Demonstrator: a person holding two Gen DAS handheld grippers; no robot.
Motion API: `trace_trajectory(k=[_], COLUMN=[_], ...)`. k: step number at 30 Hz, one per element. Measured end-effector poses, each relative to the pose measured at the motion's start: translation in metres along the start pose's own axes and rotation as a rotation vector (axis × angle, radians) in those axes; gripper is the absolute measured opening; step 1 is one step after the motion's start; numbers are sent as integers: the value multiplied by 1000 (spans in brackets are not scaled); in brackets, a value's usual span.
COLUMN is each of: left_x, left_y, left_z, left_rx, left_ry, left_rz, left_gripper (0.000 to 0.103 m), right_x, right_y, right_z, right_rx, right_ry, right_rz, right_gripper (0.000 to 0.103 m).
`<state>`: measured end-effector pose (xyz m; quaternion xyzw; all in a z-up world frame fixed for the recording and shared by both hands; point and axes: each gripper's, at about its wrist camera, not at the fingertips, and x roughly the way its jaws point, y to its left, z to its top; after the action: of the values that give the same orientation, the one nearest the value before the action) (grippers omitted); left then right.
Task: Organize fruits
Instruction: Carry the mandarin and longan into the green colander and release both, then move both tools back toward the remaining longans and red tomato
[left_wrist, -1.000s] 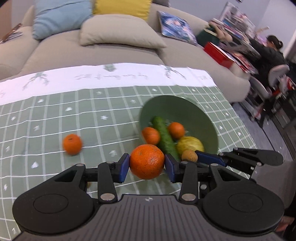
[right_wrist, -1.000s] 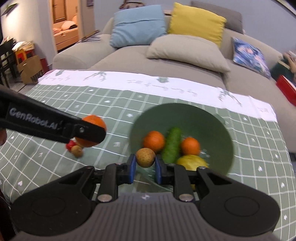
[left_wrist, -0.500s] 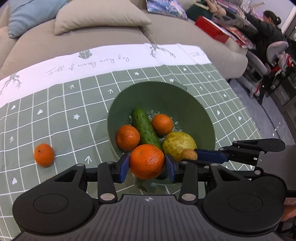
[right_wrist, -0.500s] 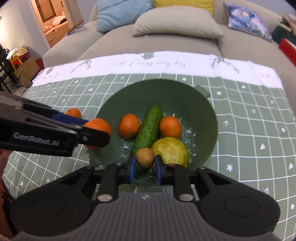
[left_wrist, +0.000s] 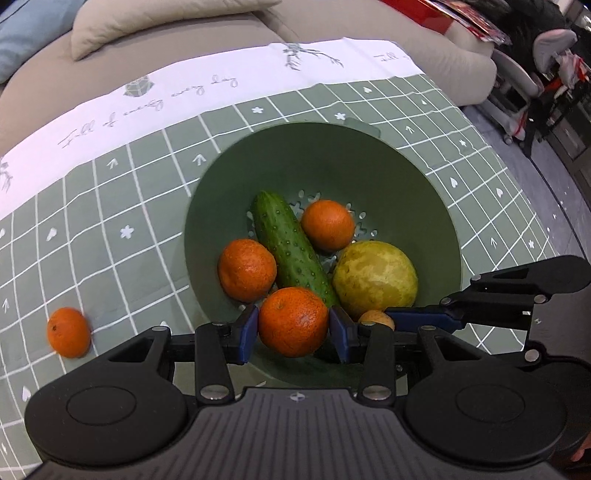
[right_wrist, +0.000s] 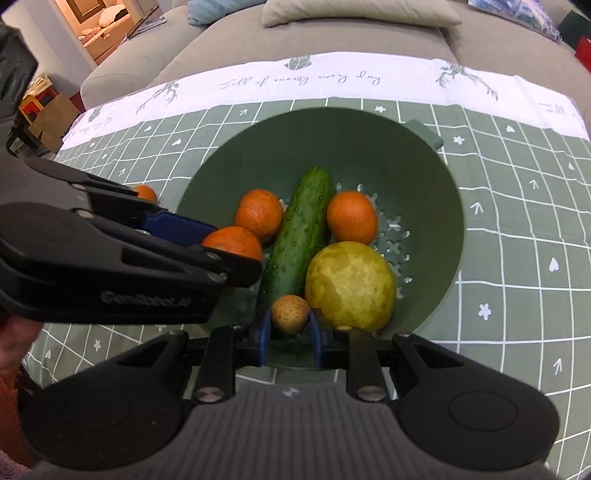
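Orange (left_wrist: 293, 320) clamped in left gripper (left_wrist: 293, 326) jaws, small brown fruit (right_wrist: 290, 314) in right gripper (right_wrist: 290, 328); both best lowered into colander (left_wrist: 436, 206) before release (gaps tight).

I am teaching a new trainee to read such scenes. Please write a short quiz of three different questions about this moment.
1. True or false: the left tongs hold an orange.
2. What do the right tongs grip? A) cucumber B) small brown fruit C) pear
3. How many oranges lie loose inside the green bowl?

Key: 1 true. 2 B, the small brown fruit. 3 two.
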<state>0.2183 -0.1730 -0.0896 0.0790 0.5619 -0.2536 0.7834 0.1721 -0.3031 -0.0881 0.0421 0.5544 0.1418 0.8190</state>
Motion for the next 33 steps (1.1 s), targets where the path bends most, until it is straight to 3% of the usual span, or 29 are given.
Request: trace_trajectory(k=[10, 12, 17, 23, 33], left_x=[9, 9, 3, -26, -85], left_y=[-3, -2, -4, -5, 0], left_z=[3, 2, 1, -1, -25], left_rx=[45, 47, 65, 77, 100], left_ry=[19, 22, 18, -36, -139], left_rz=[27, 27, 24, 14, 85], left_gripper=[47, 52, 53, 56, 56], right_x=[5, 5, 1, -12, -47], right_y=[3, 3, 3, 8, 37], right_z=[1, 1, 2, 0, -6], right_rx=[-18, -17, -15, -18, -62], right_ry=[26, 26, 22, 0, -76], right_rz=[5, 6, -1, -23, -44], right_gripper=[19, 19, 27, 37, 49])
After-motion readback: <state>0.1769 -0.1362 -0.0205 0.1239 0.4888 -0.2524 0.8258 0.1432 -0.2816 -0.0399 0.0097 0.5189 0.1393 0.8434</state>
